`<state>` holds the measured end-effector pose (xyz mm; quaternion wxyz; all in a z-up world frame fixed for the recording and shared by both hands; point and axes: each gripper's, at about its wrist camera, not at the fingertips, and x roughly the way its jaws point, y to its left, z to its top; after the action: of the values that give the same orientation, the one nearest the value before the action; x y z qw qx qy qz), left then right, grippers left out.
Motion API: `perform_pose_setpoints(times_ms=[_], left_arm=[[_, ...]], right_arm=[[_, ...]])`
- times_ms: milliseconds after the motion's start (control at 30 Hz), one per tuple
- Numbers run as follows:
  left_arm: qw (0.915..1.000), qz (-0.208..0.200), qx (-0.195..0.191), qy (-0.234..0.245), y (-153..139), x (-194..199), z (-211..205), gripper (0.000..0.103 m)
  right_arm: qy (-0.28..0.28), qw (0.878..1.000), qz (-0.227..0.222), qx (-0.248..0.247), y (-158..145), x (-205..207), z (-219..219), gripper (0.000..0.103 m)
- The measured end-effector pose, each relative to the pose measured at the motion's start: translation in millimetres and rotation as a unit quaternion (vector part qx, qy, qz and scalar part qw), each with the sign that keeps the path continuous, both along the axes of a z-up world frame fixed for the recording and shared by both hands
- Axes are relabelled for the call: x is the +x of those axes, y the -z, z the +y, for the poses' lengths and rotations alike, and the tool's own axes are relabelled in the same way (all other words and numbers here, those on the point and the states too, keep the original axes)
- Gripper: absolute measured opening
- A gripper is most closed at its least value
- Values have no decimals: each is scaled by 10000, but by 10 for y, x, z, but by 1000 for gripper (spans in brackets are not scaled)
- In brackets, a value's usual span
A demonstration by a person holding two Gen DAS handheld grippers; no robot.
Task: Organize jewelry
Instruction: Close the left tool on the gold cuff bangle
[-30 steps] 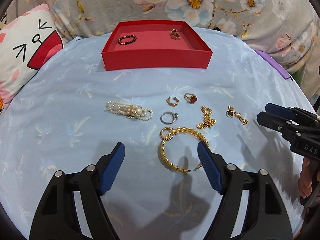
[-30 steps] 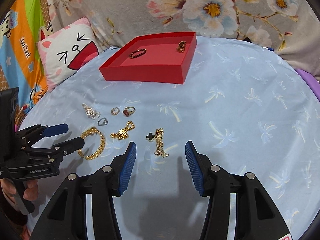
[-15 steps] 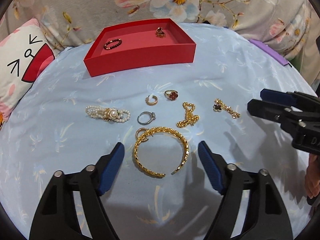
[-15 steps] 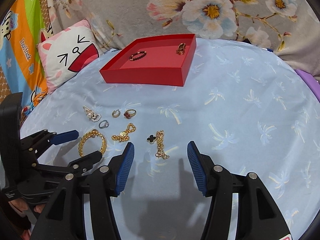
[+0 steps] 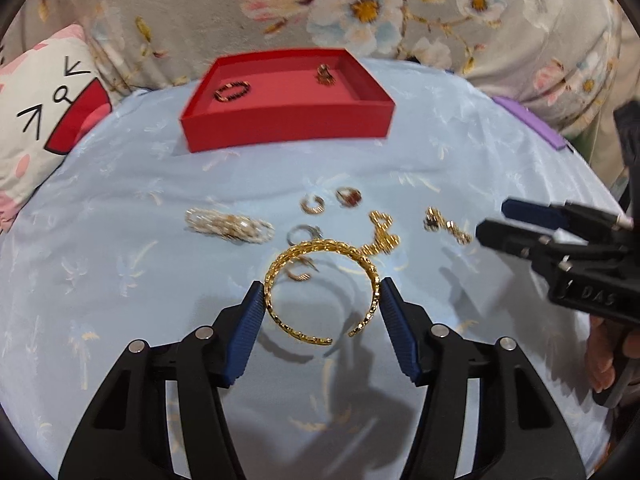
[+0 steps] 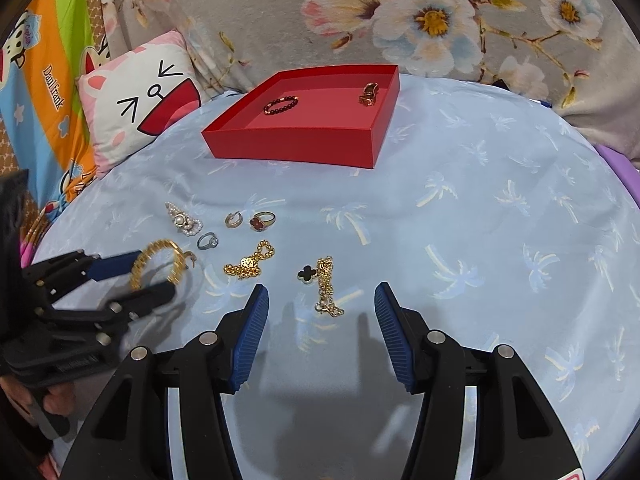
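Note:
My left gripper (image 5: 322,298) is shut on a gold chain bangle (image 5: 320,248), its pads touching both sides; the bangle looks lifted slightly off the cloth (image 6: 160,254). My right gripper (image 6: 320,300) is open and empty, just short of a gold chain with a black clover (image 6: 324,280). A red tray (image 5: 288,120) at the back holds a dark bead bracelet (image 5: 232,91) and a gold piece (image 5: 324,74). On the cloth lie a pearl bracelet (image 5: 228,226), a silver ring (image 5: 304,234), a small gold hoop (image 5: 312,204), a red-stone ring (image 5: 349,197) and a gold chain (image 5: 380,236).
The table wears a light blue cloth (image 6: 480,220). A cat-face pillow (image 6: 140,100) lies at the back left and a floral fabric (image 6: 400,12) hangs behind. The right gripper also shows in the left wrist view (image 5: 560,248) at the right edge.
My left gripper moved forward and closed its fingers onto the gold bangle, which has risen a little. My right gripper barely moved.

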<state>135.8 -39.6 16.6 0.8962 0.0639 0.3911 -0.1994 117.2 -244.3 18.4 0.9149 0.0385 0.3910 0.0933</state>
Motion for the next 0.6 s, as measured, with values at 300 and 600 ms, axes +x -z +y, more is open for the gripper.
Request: perform_pose_setpoints(times_ms=[300,600], left_arm=[[9949,45,-137,-998,-37,264,548,57],[9923,128,-176,-1219,-14,319,712,57]], right_arm=[[-287,9991,249,164,12,427,356,49],[-318,9971,598,340,193,851,622,28]])
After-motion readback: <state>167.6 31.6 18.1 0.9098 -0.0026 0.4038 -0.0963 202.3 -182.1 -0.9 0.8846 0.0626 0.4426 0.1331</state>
